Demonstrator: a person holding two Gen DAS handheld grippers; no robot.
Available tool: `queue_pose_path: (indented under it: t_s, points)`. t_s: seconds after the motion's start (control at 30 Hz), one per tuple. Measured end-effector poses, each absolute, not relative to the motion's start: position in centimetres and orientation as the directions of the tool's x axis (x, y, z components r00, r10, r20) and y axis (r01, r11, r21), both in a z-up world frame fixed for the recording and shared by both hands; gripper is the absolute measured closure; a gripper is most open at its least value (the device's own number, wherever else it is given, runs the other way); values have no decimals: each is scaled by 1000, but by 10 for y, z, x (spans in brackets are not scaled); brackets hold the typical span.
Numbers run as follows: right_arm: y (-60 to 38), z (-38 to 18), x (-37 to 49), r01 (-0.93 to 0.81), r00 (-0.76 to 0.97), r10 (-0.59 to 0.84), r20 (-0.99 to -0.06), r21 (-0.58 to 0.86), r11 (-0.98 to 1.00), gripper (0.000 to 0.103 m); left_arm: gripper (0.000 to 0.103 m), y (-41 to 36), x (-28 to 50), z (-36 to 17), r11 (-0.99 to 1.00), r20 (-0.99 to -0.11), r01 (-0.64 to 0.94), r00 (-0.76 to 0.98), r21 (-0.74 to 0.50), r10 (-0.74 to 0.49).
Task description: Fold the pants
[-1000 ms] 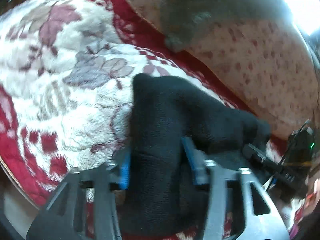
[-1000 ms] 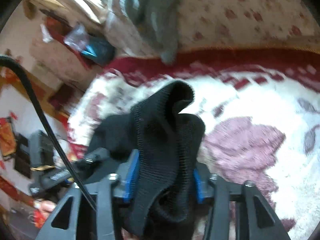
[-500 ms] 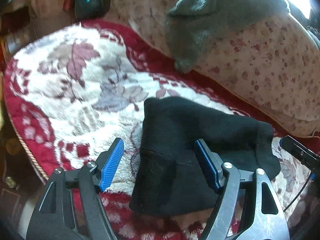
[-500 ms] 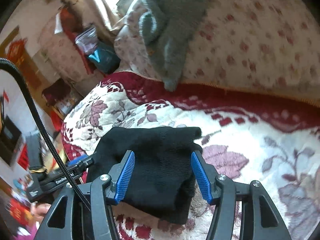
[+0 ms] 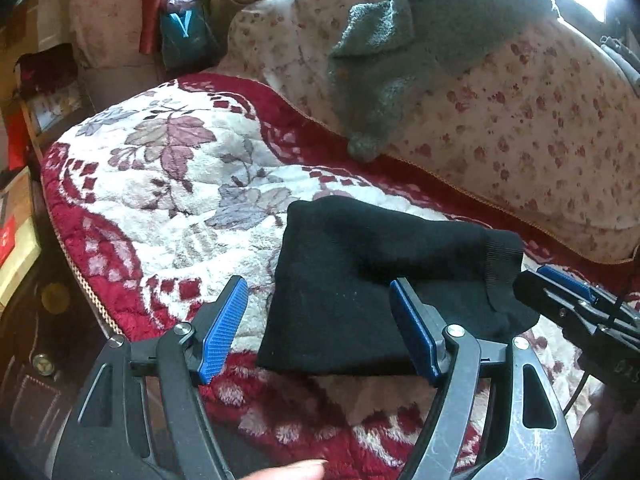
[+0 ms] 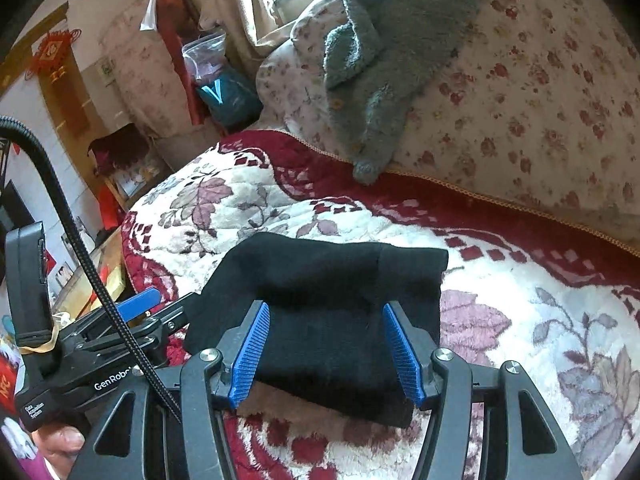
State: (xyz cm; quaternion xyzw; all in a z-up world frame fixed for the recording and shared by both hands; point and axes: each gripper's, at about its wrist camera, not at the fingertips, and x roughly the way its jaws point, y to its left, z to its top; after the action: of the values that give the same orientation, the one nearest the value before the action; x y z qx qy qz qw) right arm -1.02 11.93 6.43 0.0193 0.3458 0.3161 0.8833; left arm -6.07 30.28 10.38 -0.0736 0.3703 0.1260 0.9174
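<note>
Folded black pants on the floral blanket

They lie at frame centre, released; the left tongs, just widened, and right tongs both stand open above them, pads touching nothing.

We read "GenRobo", cut off by a cable, in white on the left gripper body; the small label beneath is too blurred
</note>
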Motion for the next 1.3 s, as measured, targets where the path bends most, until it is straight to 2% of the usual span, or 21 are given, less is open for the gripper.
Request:
queue_pose_path:
  t_s: [1.3]
  points:
    - [127, 58, -21, -573, 527, 587, -615, 254, 780, 46, 29, 299, -72, 103, 955, -692, -296, 697, -35, 190]
